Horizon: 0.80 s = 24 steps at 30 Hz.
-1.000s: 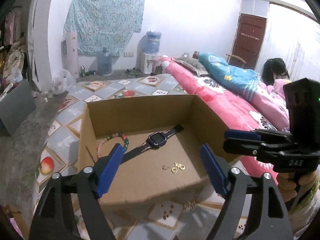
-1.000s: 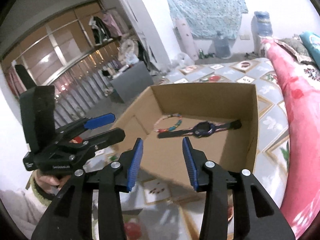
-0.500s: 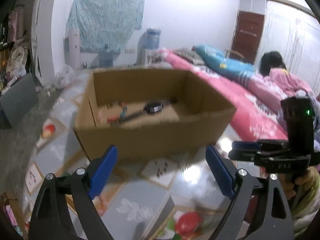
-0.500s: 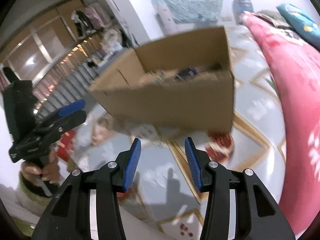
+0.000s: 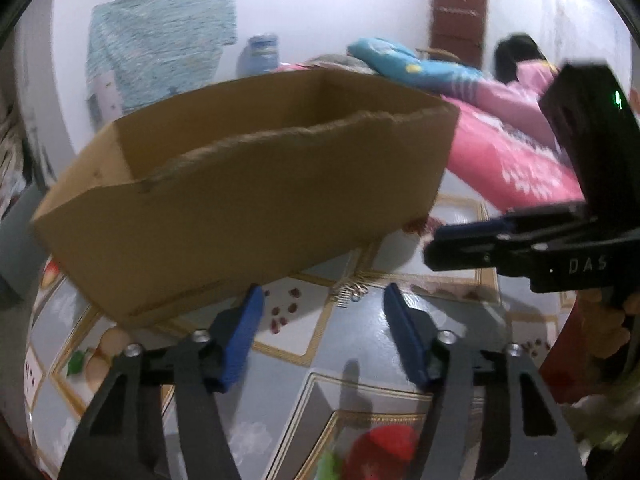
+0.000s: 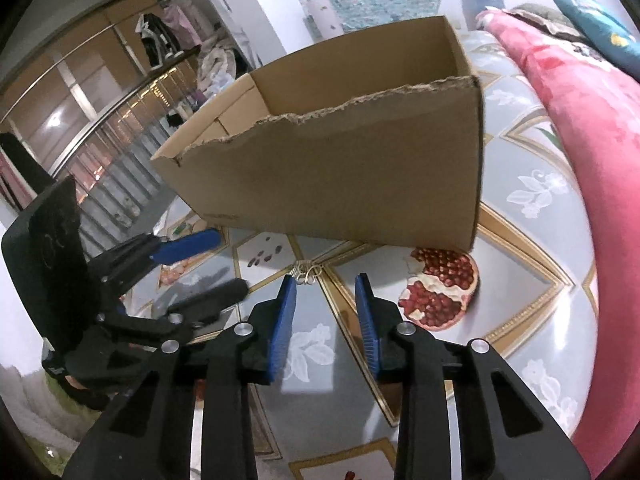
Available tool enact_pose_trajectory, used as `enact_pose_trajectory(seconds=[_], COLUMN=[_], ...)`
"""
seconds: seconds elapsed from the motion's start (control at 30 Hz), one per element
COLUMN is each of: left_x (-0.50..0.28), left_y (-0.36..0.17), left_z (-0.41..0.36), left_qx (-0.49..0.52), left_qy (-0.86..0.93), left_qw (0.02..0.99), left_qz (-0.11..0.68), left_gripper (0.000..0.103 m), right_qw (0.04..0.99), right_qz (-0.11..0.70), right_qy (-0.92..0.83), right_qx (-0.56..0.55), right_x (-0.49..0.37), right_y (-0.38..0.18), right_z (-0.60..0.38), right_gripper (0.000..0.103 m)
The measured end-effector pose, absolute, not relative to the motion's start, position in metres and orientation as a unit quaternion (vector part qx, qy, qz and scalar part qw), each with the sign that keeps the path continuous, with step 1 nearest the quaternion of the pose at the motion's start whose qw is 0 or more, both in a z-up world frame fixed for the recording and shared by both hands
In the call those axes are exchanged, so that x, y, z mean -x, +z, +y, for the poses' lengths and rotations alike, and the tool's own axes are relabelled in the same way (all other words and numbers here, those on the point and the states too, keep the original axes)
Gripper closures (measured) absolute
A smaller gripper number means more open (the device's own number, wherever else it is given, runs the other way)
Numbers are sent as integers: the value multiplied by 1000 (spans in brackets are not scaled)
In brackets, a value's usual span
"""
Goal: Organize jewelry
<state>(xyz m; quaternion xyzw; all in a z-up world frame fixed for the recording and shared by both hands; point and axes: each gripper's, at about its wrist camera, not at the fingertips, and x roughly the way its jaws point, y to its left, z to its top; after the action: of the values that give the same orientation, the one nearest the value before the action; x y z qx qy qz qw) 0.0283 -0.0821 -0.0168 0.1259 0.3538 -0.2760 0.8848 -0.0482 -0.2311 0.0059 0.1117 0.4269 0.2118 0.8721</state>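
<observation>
Both hand-held grippers dropped below the box (image 5: 248,208) rim.

Matt brown cardboard box (image 5: 248,208) with rough torn rim; glossy printed floor mat (image 6: 516,280); thin metal wire jewelry (image 6: 307,271).

White walls (image 5: 320,8), a brown door (image 5: 458,12), a pink-quilted bed (image 6: 580,120) and a fruit-patterned floor mat (image 6: 520,280).

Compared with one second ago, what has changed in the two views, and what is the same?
Both grippers have come down: before they looked into the cardboard box, now they face its front wall, low over the patterned floor. The left gripper and right gripper have just been closing, with nothing between their fingers. A small silver chain on the floor is now near. The box has not moved.
</observation>
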Motion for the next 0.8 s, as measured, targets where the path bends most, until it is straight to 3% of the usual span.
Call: enact_pose_trajectory(seconds=[0.27, 0.8], left_x=[-30, -36], left_y=[-34, -43], left_z=[-98, -80], left_qx=[-175, -154], left_qy=[-279, -272], left_qw=[870, 872], left_qz=[366, 378], left_gripper=[66, 71], right_qw=[877, 868], right_qz=[413, 407], right_qy=[244, 259], right_qx=[-18, 114], right_x=[46, 30], right_y=[1, -15], right_z=[-203, -169], right_gripper=[75, 76])
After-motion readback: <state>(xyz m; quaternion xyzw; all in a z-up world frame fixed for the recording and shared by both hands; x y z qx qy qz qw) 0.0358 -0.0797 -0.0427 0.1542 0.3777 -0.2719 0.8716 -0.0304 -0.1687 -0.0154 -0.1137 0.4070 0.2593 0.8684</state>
